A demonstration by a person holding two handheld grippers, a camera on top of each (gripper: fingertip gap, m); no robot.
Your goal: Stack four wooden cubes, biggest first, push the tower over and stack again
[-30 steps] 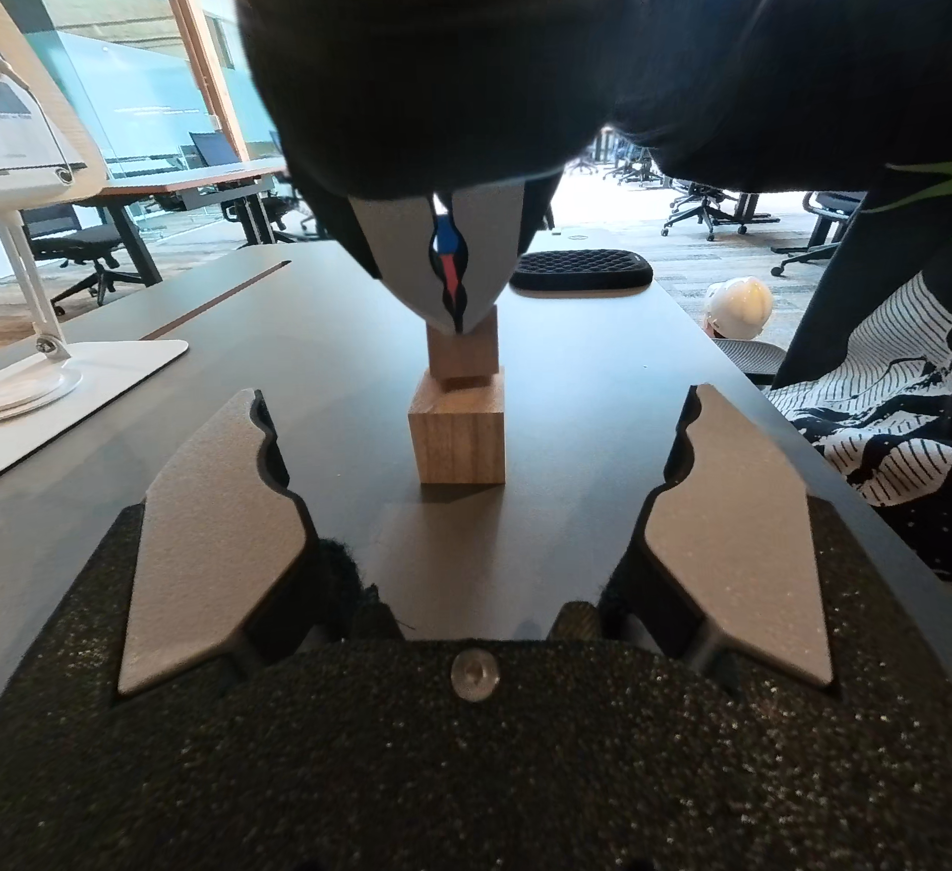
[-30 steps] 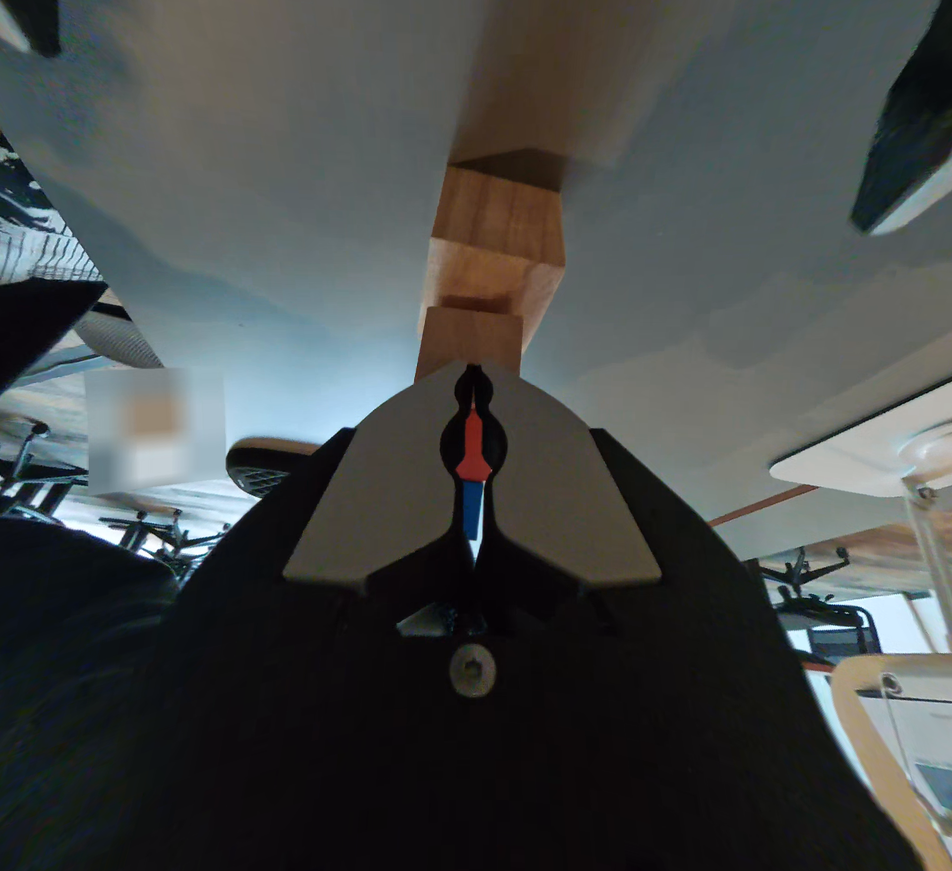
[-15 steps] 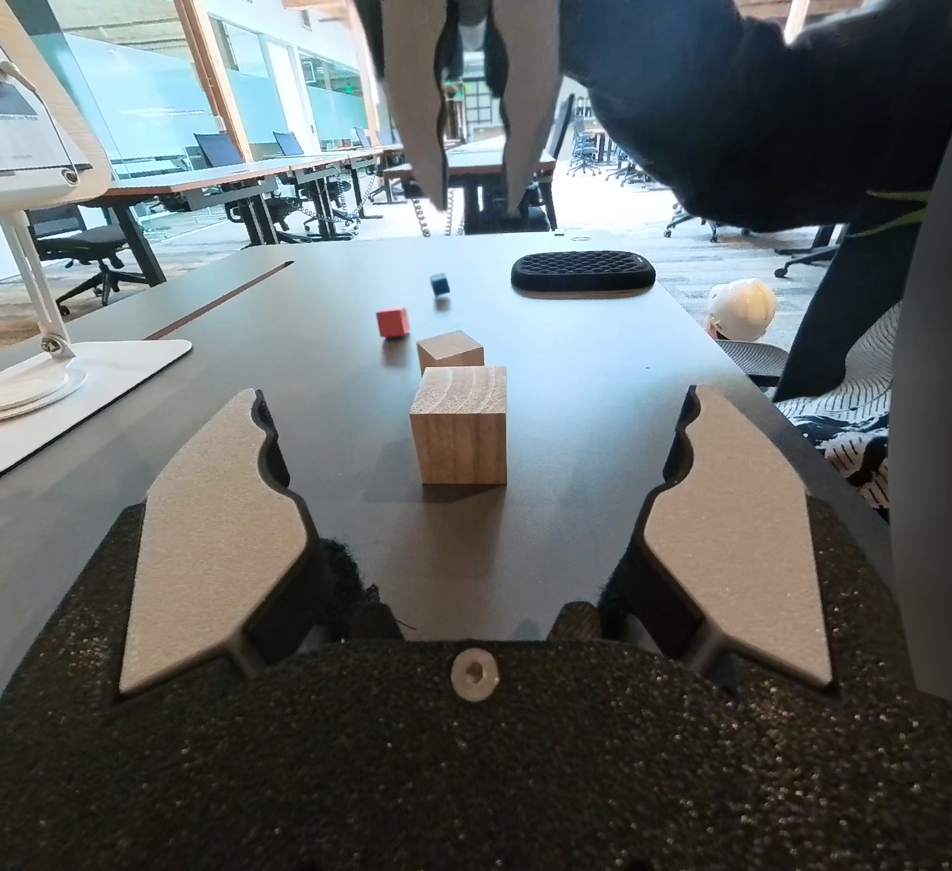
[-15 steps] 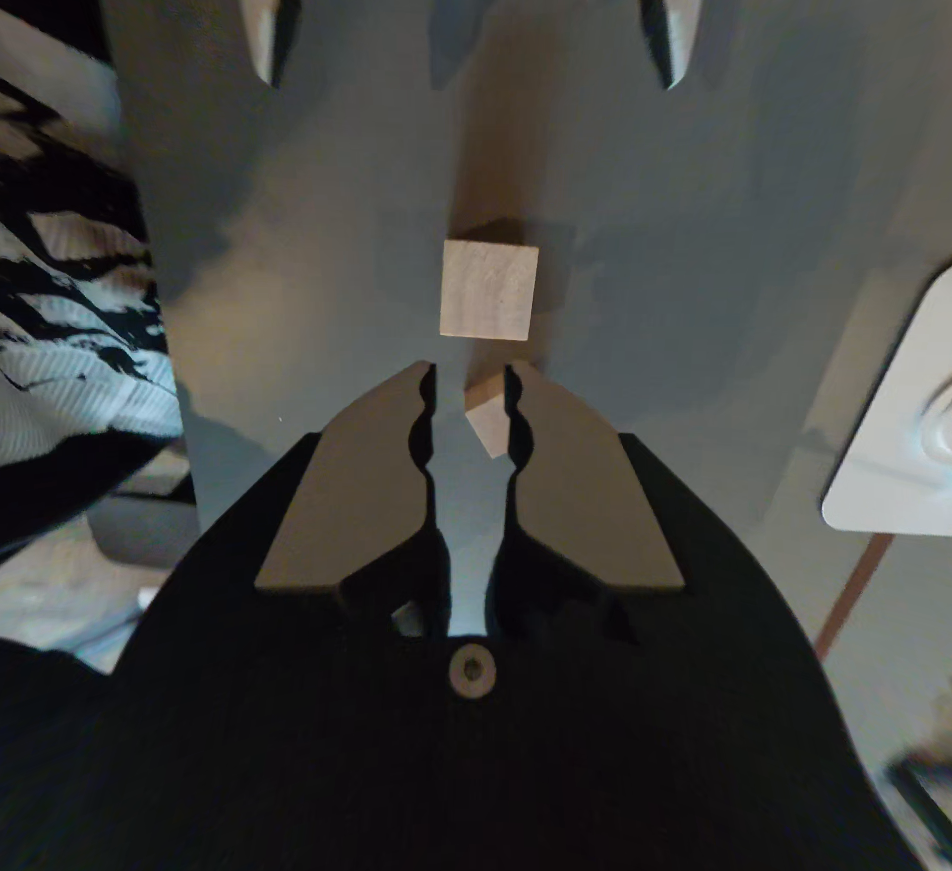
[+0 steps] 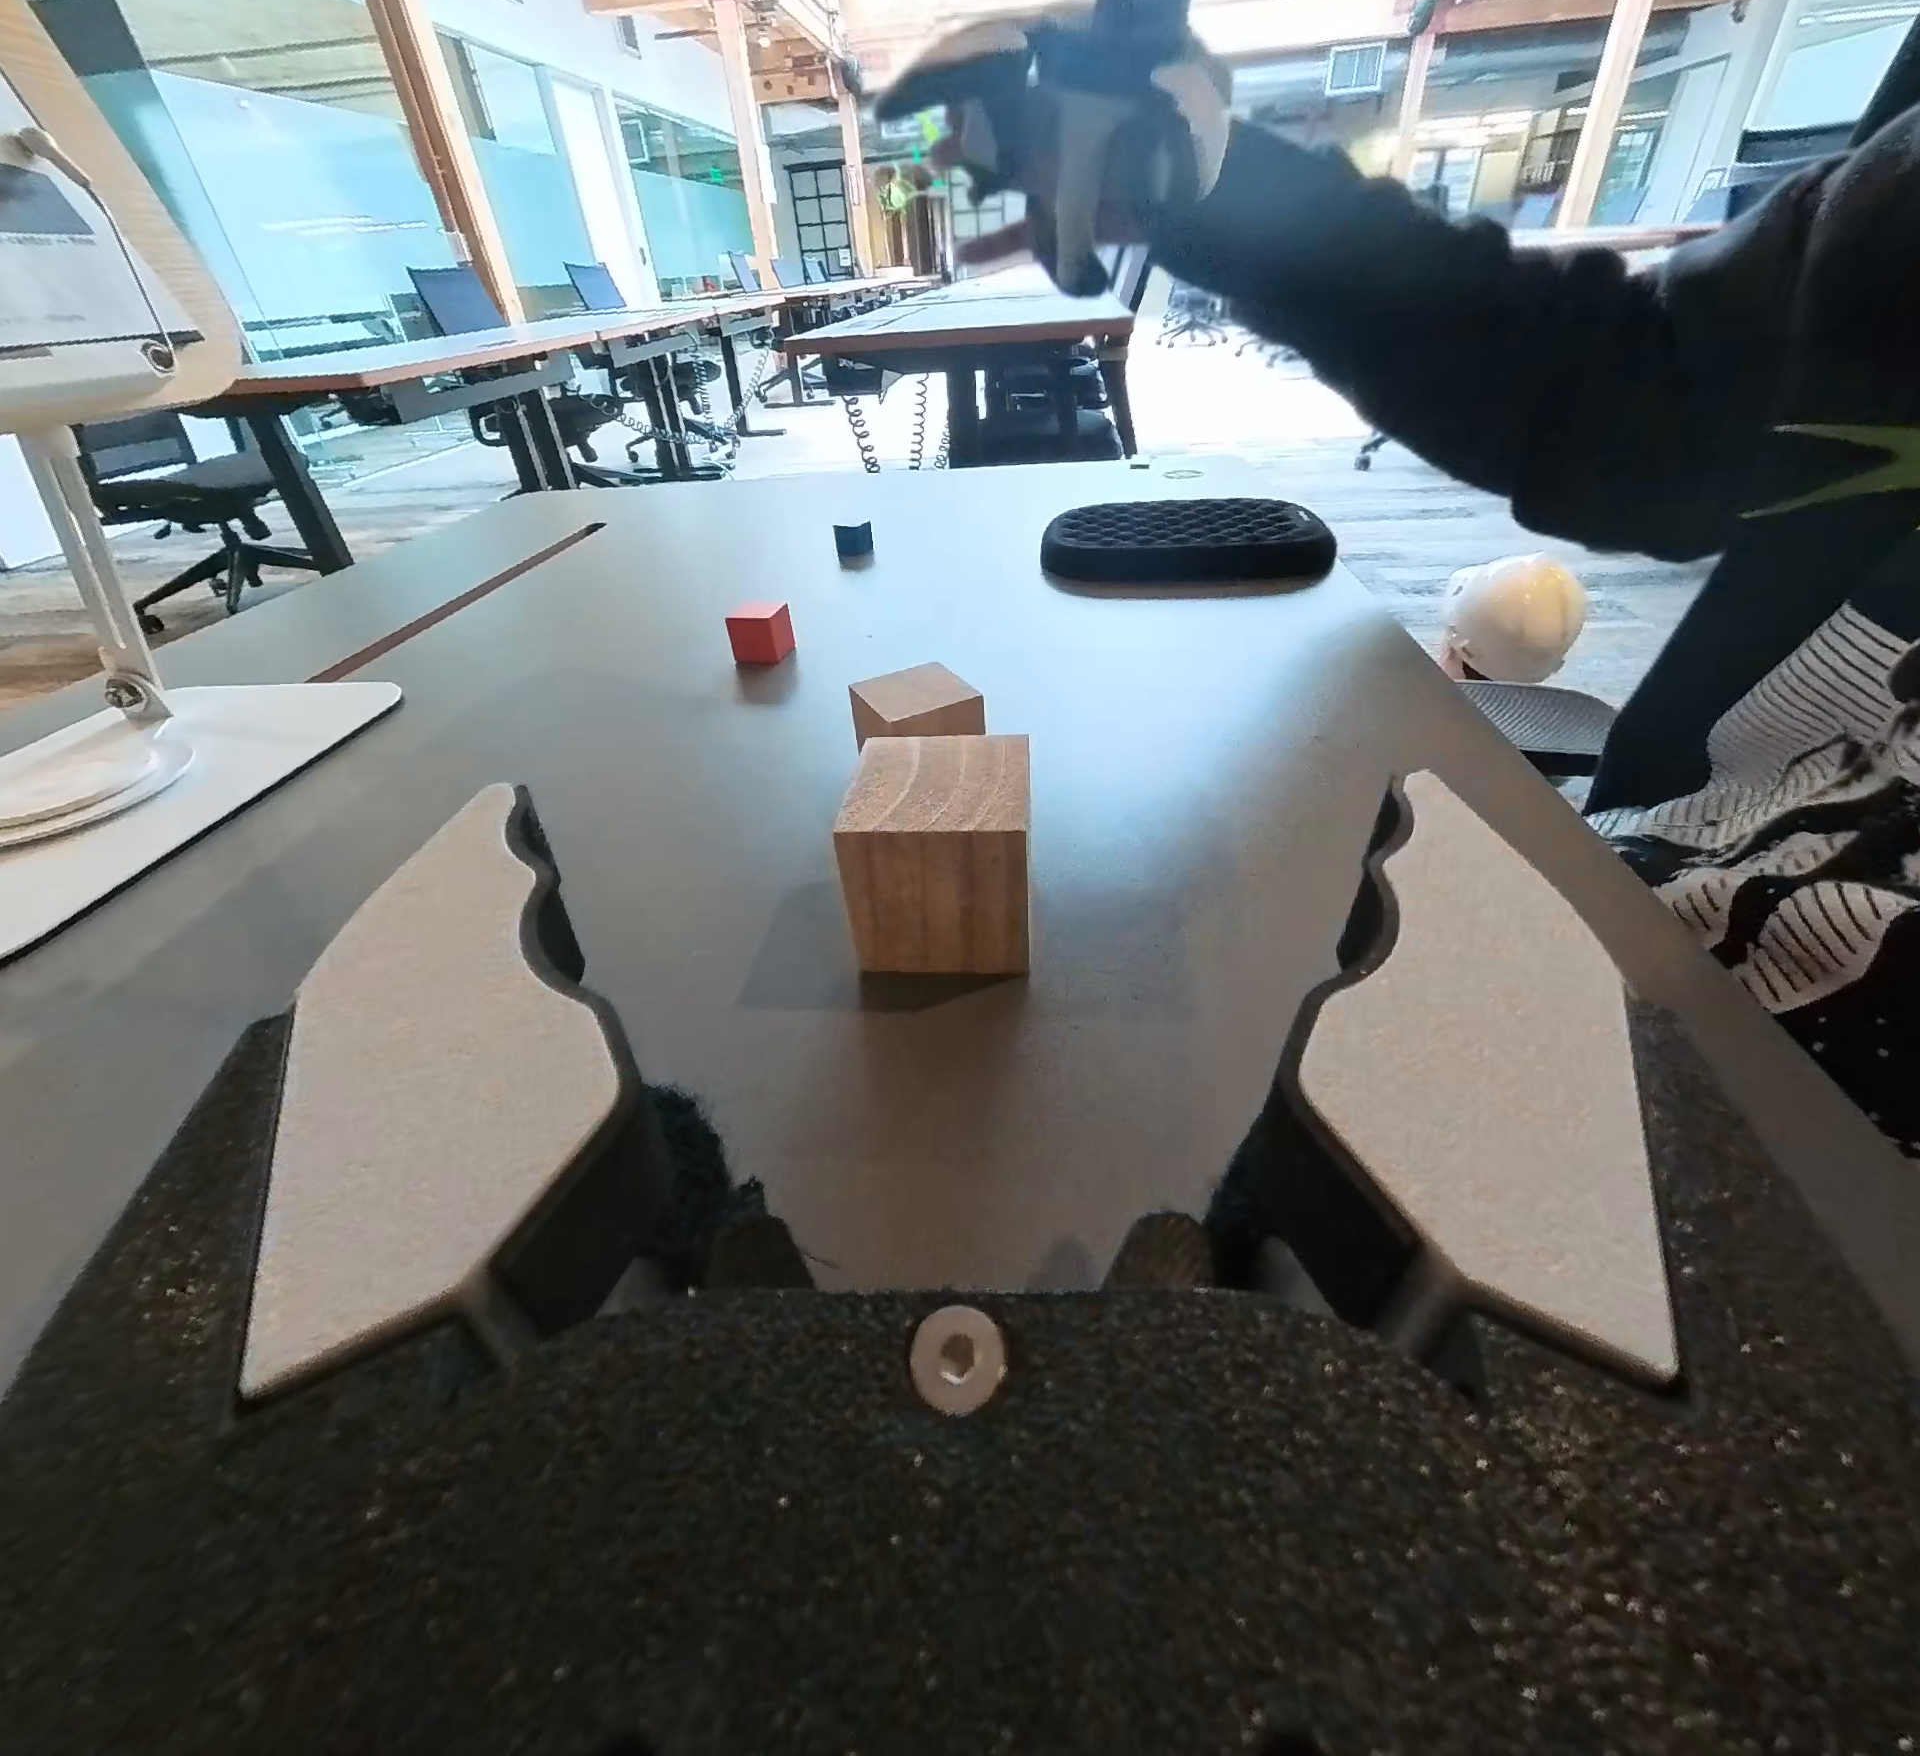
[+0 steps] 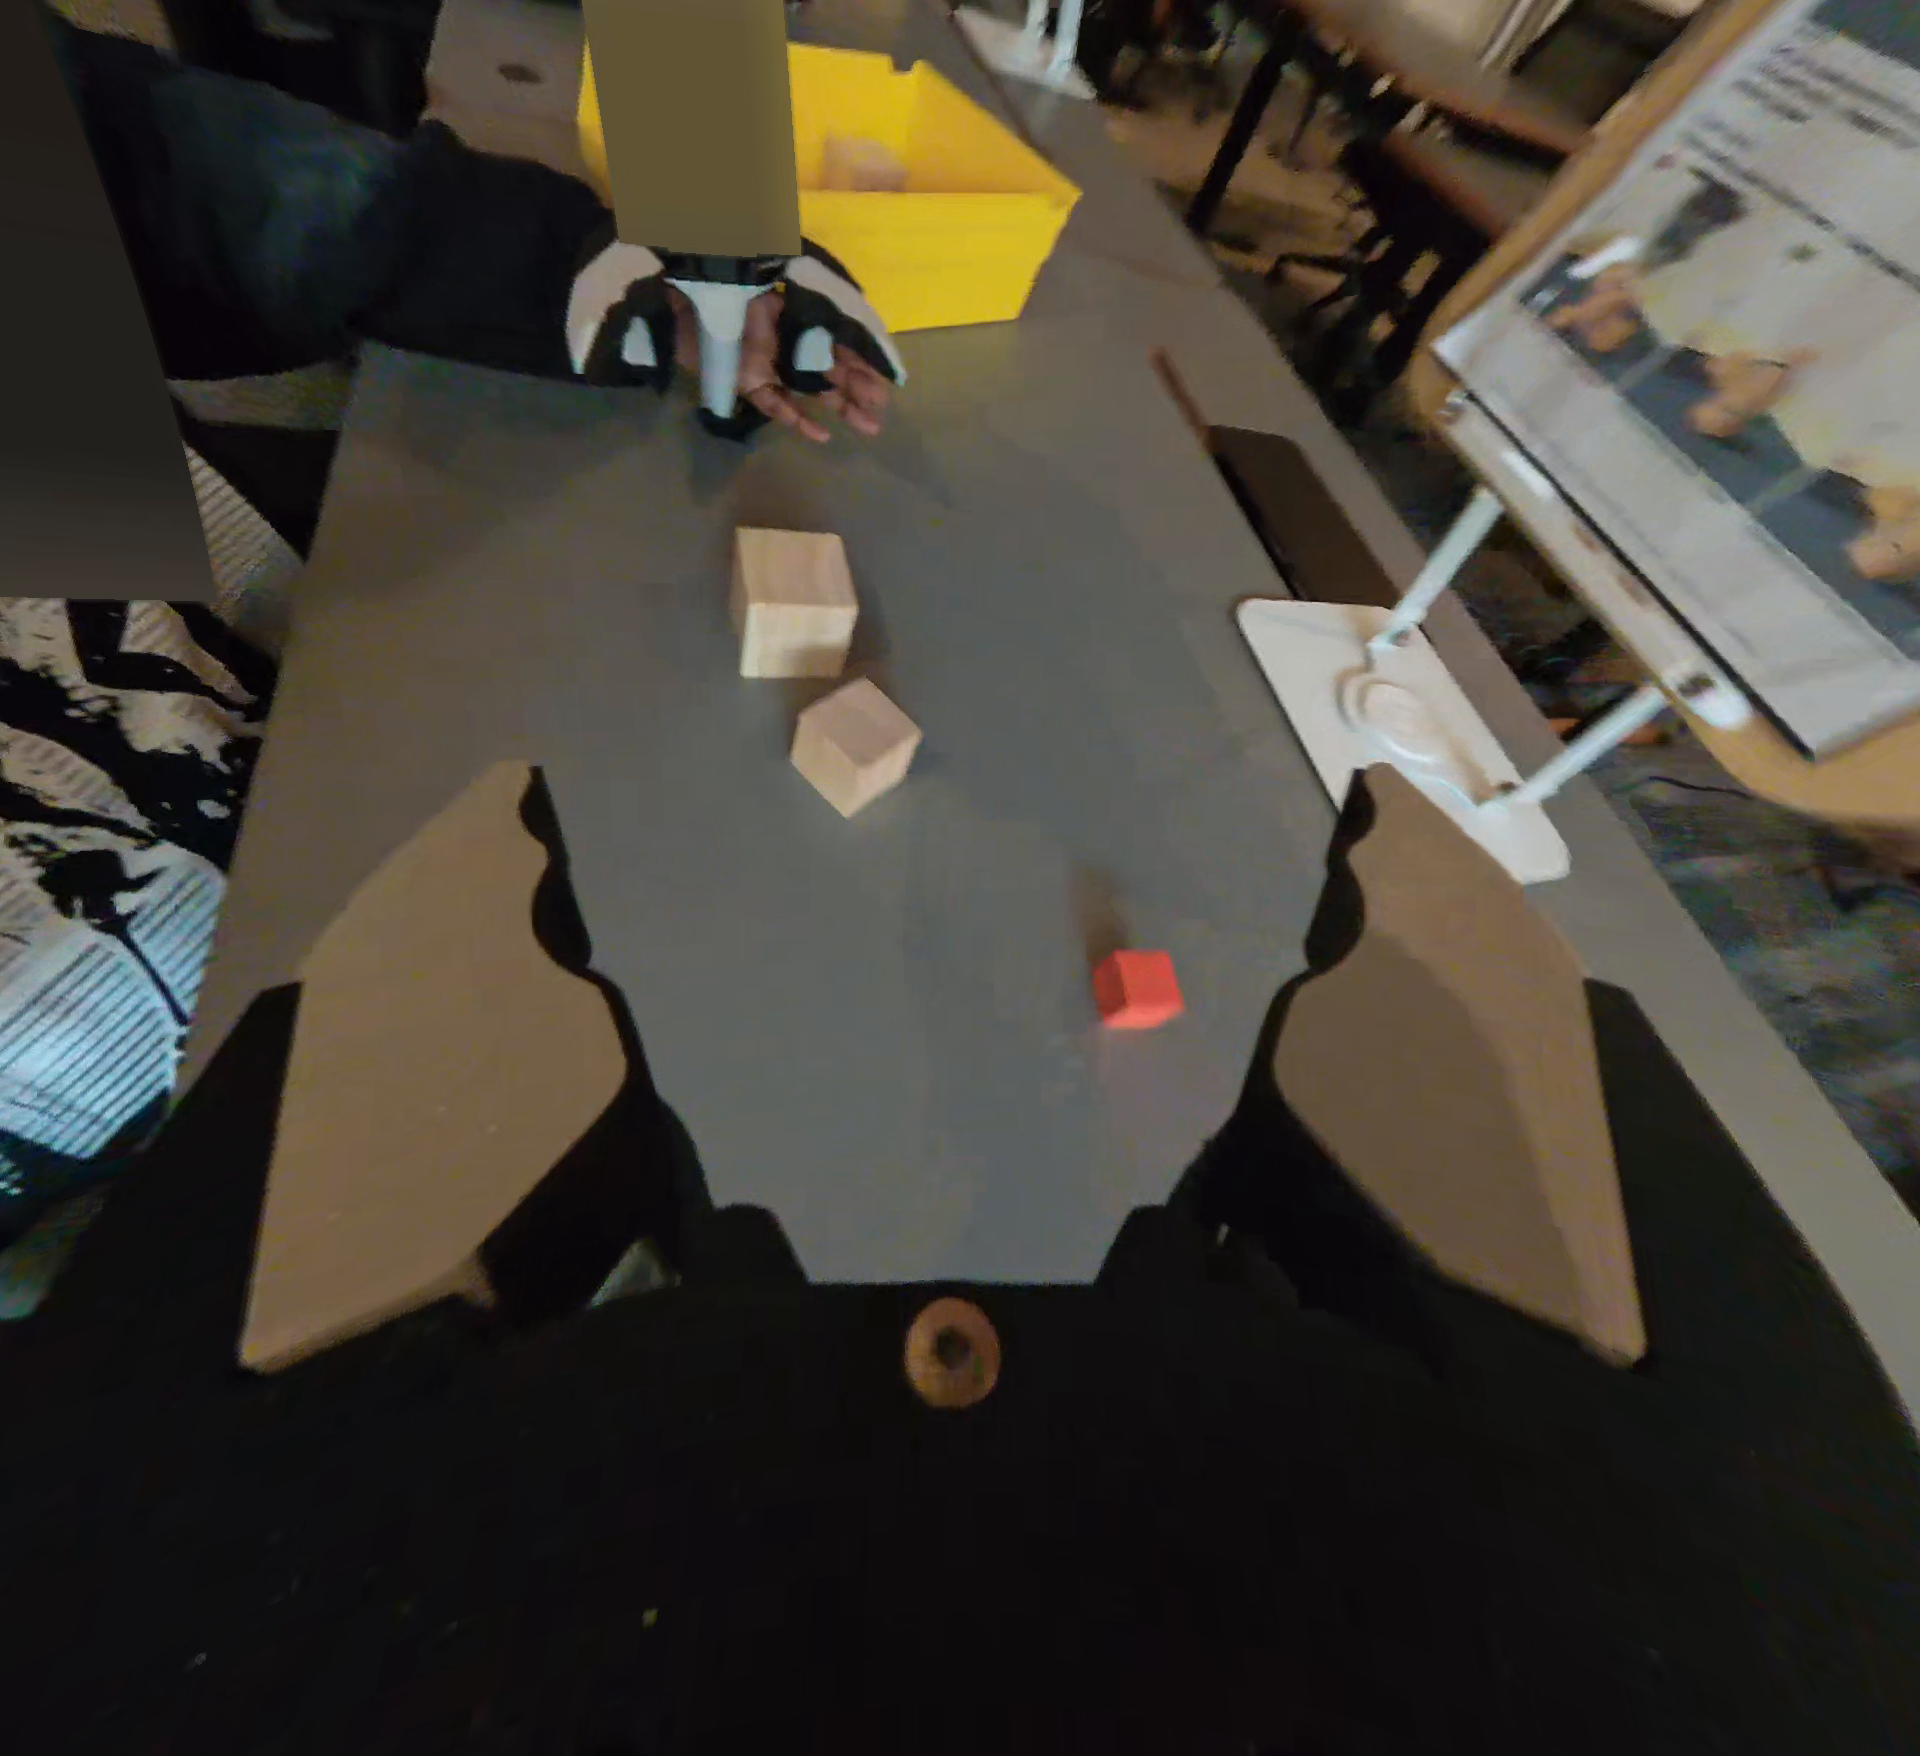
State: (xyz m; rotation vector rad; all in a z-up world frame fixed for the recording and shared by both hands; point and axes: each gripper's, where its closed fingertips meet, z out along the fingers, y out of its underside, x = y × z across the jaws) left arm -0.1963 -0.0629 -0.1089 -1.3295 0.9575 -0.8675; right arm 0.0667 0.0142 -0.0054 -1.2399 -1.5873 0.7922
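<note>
We held both grippers, left and right, spread wide and empty above the grey table. Four cubes lay scattered there: large, medium, red, blue. A yellow bin held pale wooden blocks.

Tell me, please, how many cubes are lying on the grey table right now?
4: the biggest wooden cube nearest the left claw, the smaller wooden cube just behind it, the red cube farther back, the blue cube farthest.

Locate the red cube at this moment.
The red cube lies alone on the dark table: in the left wrist view, left of centre, between the smaller wooden cube and the blue cube.
</note>
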